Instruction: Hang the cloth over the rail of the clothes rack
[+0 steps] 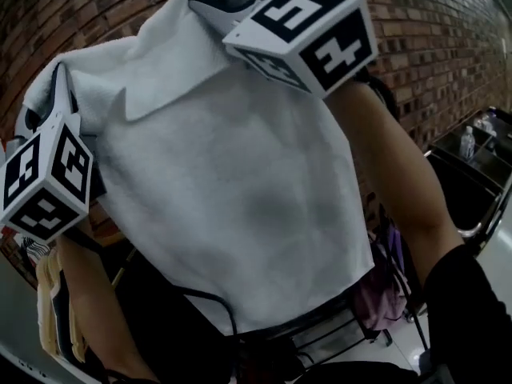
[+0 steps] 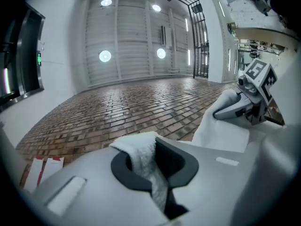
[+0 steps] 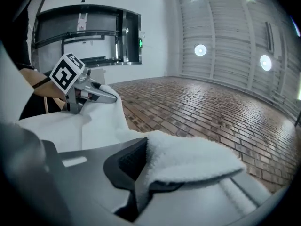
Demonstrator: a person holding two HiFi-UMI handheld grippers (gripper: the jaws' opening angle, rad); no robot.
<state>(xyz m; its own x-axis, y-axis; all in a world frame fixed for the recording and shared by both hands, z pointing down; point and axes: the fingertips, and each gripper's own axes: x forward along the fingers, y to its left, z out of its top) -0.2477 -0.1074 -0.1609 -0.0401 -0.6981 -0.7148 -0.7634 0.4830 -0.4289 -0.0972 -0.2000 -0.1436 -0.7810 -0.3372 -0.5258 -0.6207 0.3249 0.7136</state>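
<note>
A white terry cloth (image 1: 232,198) hangs spread wide between my two grippers, held up high and filling most of the head view. My left gripper (image 2: 151,171) is shut on one upper corner of the cloth (image 2: 141,152). My right gripper (image 3: 140,175) is shut on the other upper corner, where the cloth (image 3: 193,159) folds over one jaw. Both marker cubes show in the head view, the left one (image 1: 44,186) lower and the right one (image 1: 308,30) at the top. The clothes rack's black bars (image 1: 324,330) show just below the cloth's lower edge; the cloth hides most of the rack.
A brick wall (image 1: 432,46) stands close behind the rack. A pink garment (image 1: 382,290) and a yellow one (image 1: 52,310) hang on the rack below. At the right a black cart (image 1: 468,190) carries a bottle (image 1: 468,142).
</note>
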